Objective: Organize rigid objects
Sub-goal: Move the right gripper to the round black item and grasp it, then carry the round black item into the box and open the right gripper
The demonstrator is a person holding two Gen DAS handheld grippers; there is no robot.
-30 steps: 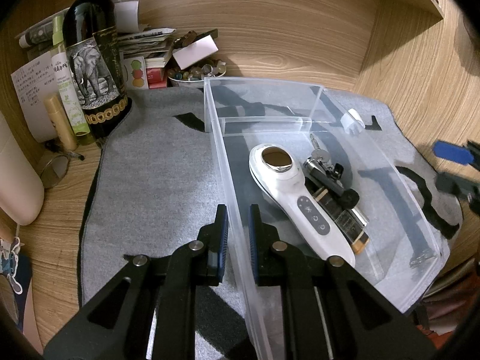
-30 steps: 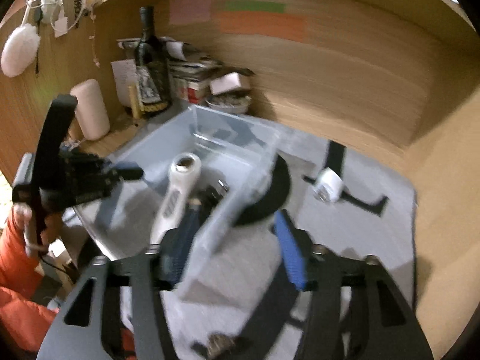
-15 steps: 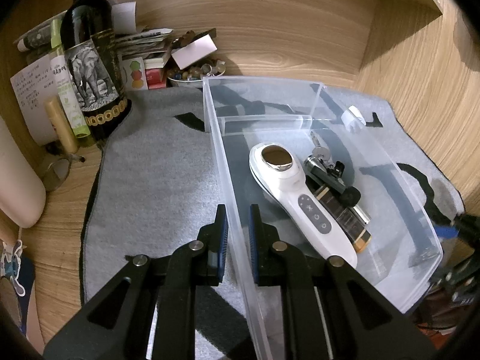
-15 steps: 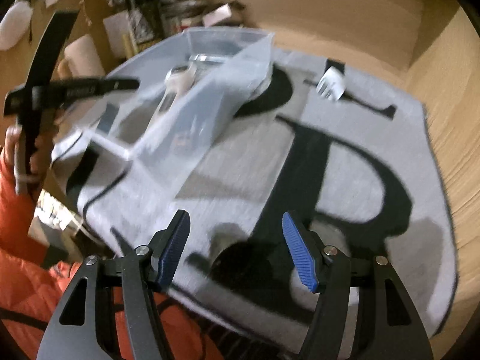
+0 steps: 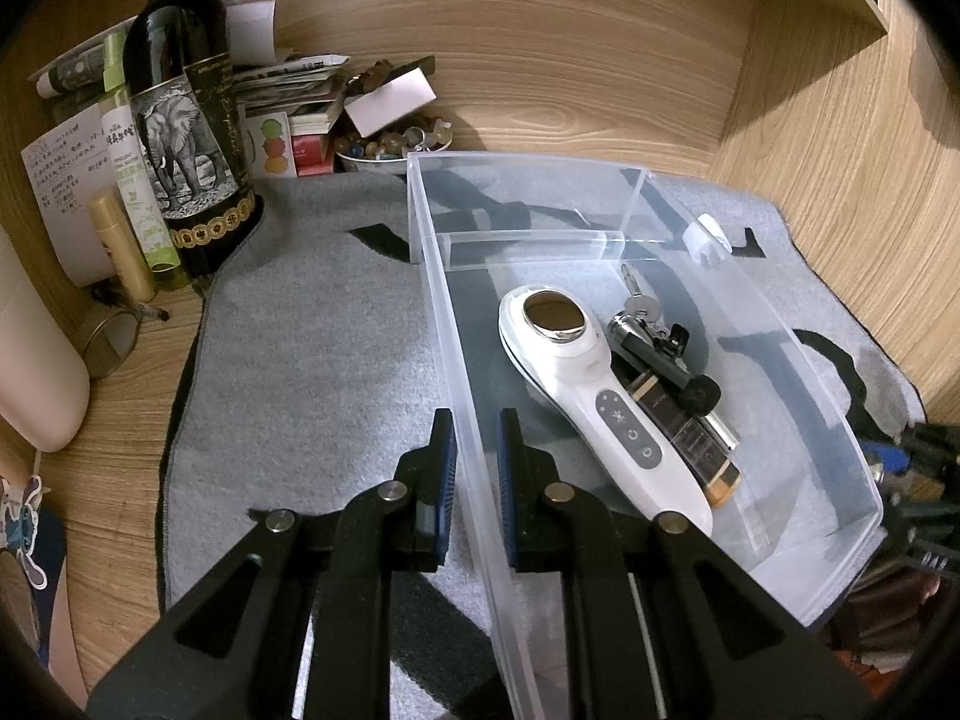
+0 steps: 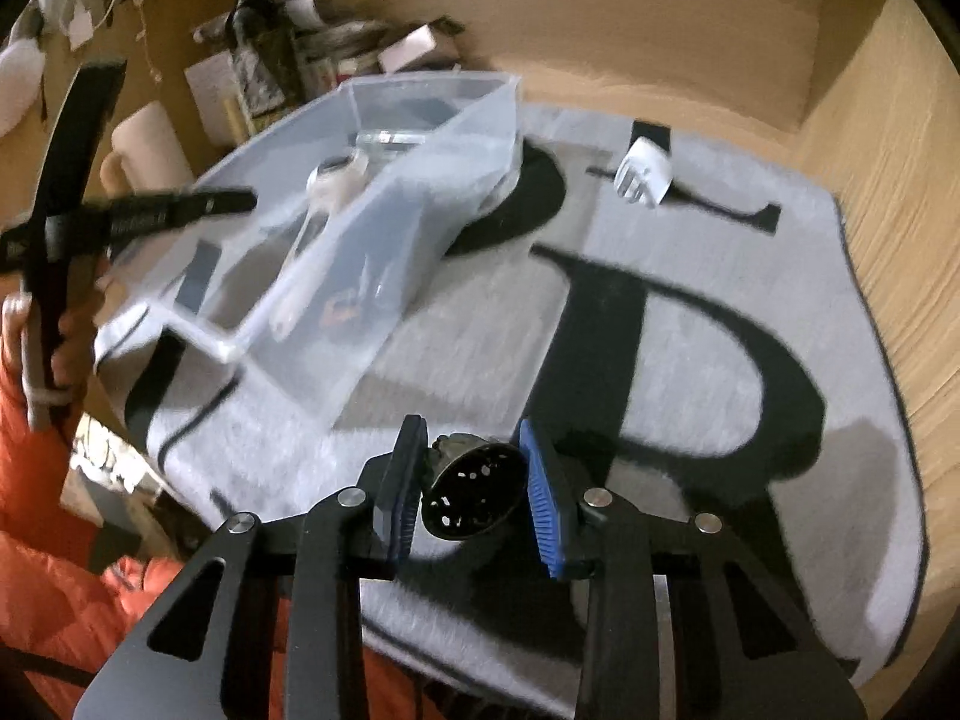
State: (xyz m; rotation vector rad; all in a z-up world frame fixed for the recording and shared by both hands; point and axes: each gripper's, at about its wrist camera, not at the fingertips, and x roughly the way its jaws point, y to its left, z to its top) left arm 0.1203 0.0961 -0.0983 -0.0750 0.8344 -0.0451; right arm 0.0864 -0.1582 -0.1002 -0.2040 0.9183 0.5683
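Note:
A clear plastic bin [image 5: 447,324] stands on the grey mat. In it lie a white handheld device [image 5: 576,372], keys [image 5: 639,306] and a dark tube with a gold-ended stick [image 5: 690,420]. My left gripper [image 5: 477,456] is shut on the bin's near left wall. In the right wrist view, the right gripper [image 6: 469,441] hangs low over the mat's front edge. Its jaws are closing, and both blue pads touch a black round object [image 6: 474,492] between them. A white plug adapter [image 6: 645,174] lies on the mat beyond the bin.
A dark wine bottle [image 5: 180,120], small bottles, stacked papers and a bowl of beads [image 5: 390,147] crowd the back left corner. A cream cylinder [image 5: 30,360] stands at the left. Wooden walls close the back and right. An orange sleeve [image 6: 48,570] is at the lower left.
The right gripper dropped away from the bin to the mat's front edge and narrowed its jaws around the black round object. The left gripper kept its hold on the bin wall.

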